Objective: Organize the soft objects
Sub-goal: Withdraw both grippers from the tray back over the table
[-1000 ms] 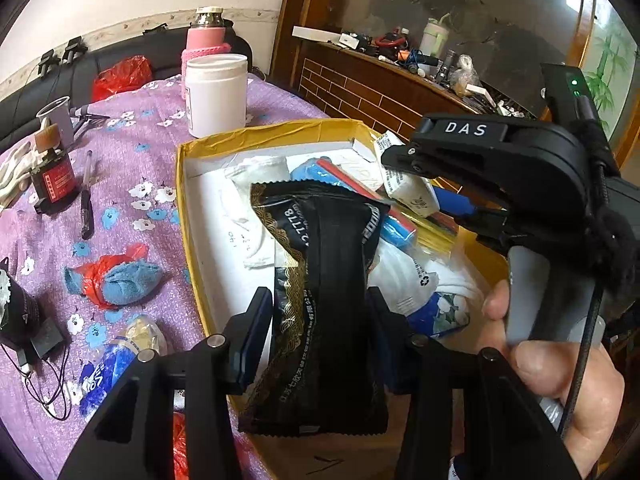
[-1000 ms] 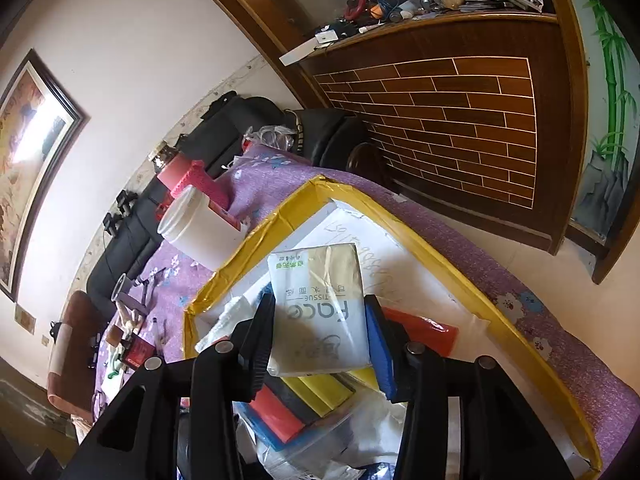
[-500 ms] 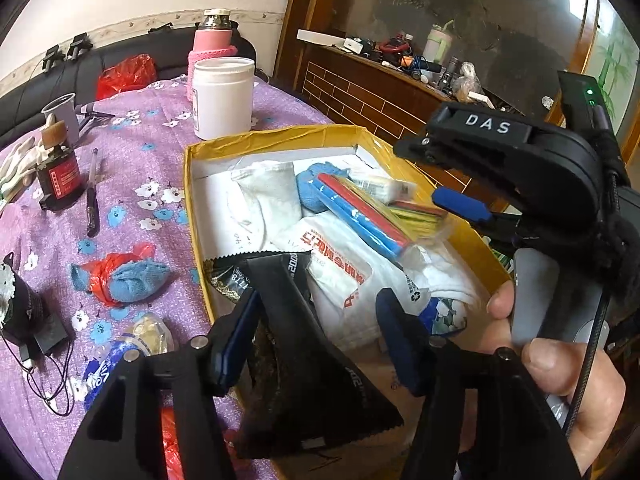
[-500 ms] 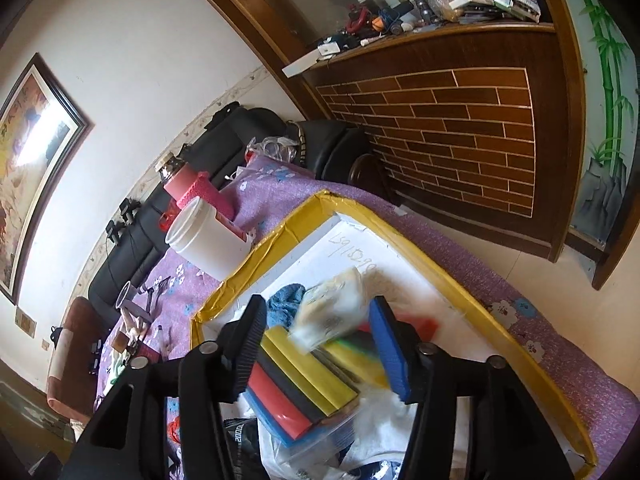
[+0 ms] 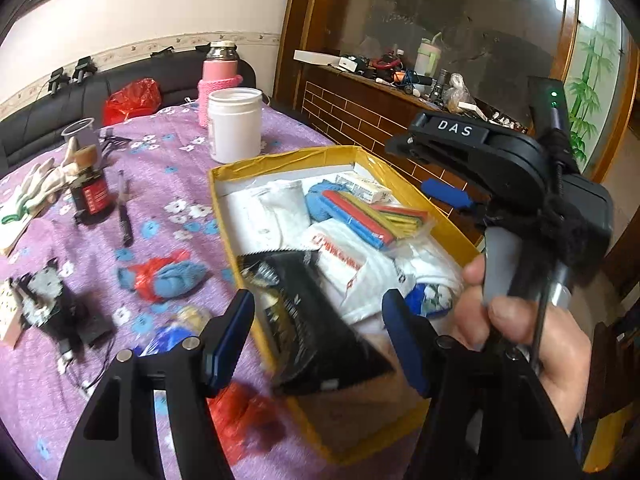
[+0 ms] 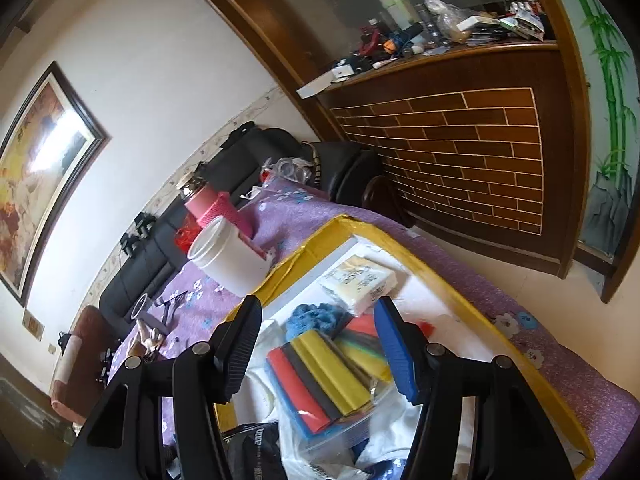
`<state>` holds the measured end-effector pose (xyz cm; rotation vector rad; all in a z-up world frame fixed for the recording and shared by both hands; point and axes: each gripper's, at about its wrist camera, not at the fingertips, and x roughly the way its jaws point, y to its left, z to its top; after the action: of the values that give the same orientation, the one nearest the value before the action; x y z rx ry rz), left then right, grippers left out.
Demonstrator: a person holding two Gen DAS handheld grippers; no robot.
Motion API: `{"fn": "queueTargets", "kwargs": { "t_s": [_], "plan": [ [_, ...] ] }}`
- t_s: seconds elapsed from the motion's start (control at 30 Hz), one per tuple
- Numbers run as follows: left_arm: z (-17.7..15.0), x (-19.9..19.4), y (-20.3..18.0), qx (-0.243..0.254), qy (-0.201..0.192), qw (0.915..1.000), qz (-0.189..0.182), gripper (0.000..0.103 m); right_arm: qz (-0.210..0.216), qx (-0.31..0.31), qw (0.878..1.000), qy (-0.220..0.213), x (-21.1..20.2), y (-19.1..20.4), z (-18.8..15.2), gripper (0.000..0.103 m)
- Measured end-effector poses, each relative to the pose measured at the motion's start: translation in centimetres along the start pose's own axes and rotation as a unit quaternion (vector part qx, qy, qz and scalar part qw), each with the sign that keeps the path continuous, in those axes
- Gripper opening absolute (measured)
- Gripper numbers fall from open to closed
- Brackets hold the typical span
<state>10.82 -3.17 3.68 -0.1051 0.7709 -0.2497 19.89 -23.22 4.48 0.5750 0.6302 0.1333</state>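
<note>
A yellow-rimmed box on the purple cloth holds soft goods. My left gripper hovers over its near end, jaws opening. A black foil packet lies loose between them, resting in the box, with the pads clear of it. My right gripper stands open above a bag of coloured sponges. A white tissue pack lies free at the box's far end, beside a blue cloth. A hand holds the right gripper's body over the box's right side.
A white jar and a pink bottle stand behind the box. Left of the box lie a blue cloth in a red bag, a pen, a dark bottle, white gloves and a black device with a cable.
Both grippers opened. The left one let go of the black packet, which dropped into the box, and drew back upward. The right one released the tissue pack, which fell to the box's far end.
</note>
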Motion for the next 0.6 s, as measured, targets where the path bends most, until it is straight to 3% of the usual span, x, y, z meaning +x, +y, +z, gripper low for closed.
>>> {"fn": "queueTargets", "kwargs": {
  "t_s": [0.3,0.47,0.6],
  "plan": [
    [-2.5,-4.5,3.3,-0.015,-0.008,0.9997,0.015,0.065,0.043,-0.068,0.997,0.007,0.2,3.5,-1.6,0.063],
    [-4.0,-7.4,6.7,-0.029,-0.018,0.9979,0.056,0.067,0.081,-0.118,0.988,0.053,1.5,6.1,-3.6,0.063],
    [-5.3,-9.1,10.6,-0.048,-0.035,0.9933,0.099,0.07,0.099,-0.164,0.979,0.064,1.6,7.9,-5.0,0.063]
  ]
}}
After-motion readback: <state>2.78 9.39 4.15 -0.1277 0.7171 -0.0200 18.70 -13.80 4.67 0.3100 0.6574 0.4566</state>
